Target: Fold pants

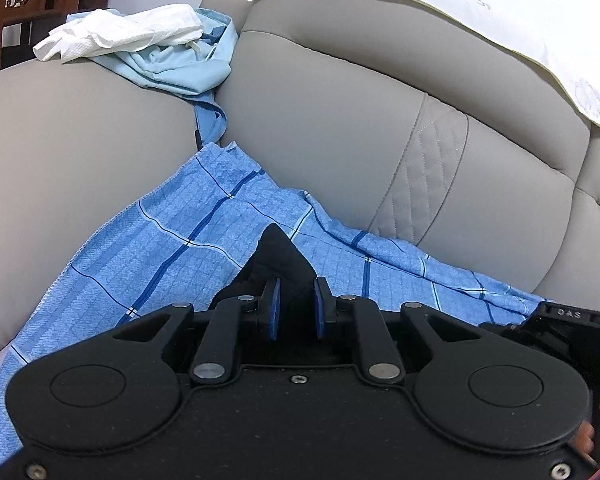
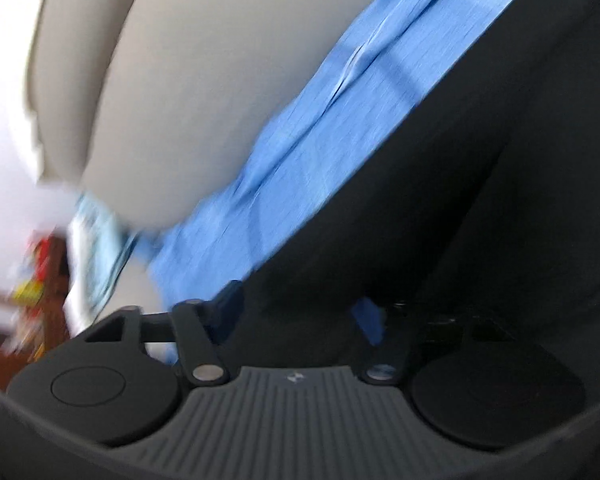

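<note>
With our left tool (image 1: 296, 306) pinched shut on the black pants (image 1: 278, 260), we should close our open, empty right tool (image 2: 300, 312) squarely on the dark cloth ahead of it.

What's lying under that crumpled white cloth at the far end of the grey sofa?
A bunched light blue garment lies beneath the white cloth, on the grey sofa. Its covered part is hidden.

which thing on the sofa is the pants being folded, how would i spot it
On the grey sofa, a blue checked cloth covers the seat. The pants are the black fabric on it, pinched in the left gripper. They are the only black cloth there.
</note>
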The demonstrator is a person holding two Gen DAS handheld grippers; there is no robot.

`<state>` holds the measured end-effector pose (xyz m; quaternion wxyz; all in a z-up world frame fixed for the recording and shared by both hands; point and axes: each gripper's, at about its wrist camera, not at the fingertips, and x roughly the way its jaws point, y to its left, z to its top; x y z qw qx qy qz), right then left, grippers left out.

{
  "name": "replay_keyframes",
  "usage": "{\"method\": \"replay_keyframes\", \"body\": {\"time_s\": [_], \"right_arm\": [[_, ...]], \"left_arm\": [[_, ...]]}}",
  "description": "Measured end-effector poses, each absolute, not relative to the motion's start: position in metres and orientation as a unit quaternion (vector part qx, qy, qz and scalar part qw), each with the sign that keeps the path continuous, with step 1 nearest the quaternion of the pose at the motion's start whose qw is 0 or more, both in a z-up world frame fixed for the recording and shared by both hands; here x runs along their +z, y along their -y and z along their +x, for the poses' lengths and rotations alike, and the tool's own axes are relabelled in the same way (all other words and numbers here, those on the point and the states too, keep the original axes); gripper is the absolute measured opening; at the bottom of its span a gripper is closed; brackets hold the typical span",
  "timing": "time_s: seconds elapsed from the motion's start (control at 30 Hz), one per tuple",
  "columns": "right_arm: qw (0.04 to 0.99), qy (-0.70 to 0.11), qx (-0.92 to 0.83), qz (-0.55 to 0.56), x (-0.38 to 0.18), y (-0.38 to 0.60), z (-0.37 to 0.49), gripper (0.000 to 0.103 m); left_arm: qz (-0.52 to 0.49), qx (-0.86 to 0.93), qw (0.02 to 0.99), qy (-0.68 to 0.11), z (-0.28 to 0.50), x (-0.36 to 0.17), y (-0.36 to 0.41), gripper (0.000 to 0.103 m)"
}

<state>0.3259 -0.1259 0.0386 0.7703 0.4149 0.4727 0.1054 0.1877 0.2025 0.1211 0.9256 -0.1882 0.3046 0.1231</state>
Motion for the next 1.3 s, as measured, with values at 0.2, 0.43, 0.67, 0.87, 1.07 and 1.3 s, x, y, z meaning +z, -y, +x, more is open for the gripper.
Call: {"method": "replay_keyframes", "body": {"time_s": [0.2, 0.43, 0.67, 0.87, 1.07, 1.3], "right_arm": [[0.860, -0.369, -0.063, 0.347, 0.042, 0.161, 0.335, 0.064], [0.882, -0.318, -0.067, 0.342, 0.051, 0.188, 0.315, 0.005], [0.968, -0.151, -0.003, 0.200, 0.114, 0.181, 0.139, 0.005], [0.974, -0.185, -0.005, 0.129, 0.088, 0.152, 0.030, 0.005], [0.960, -0.262, -0.004, 0.096, 0.050, 0.138, -0.009, 0.006], [0.950, -0.305, 0.005, 0.064, 0.031, 0.130, -0.025, 0.008]], "left_arm": [[-0.193, 0.135, 0.920, -0.314, 0.195, 0.107, -0.206, 0.016], [-0.196, 0.128, 0.922, -0.308, 0.187, 0.112, -0.202, 0.016], [-0.216, 0.115, 0.931, -0.270, 0.116, 0.131, -0.201, 0.016], [-0.224, 0.159, 0.919, -0.282, 0.044, 0.107, -0.208, 0.016], [-0.242, 0.208, 0.886, -0.337, 0.008, 0.058, -0.222, 0.016], [-0.214, 0.220, 0.896, -0.322, -0.011, 0.054, -0.218, 0.016]]}}
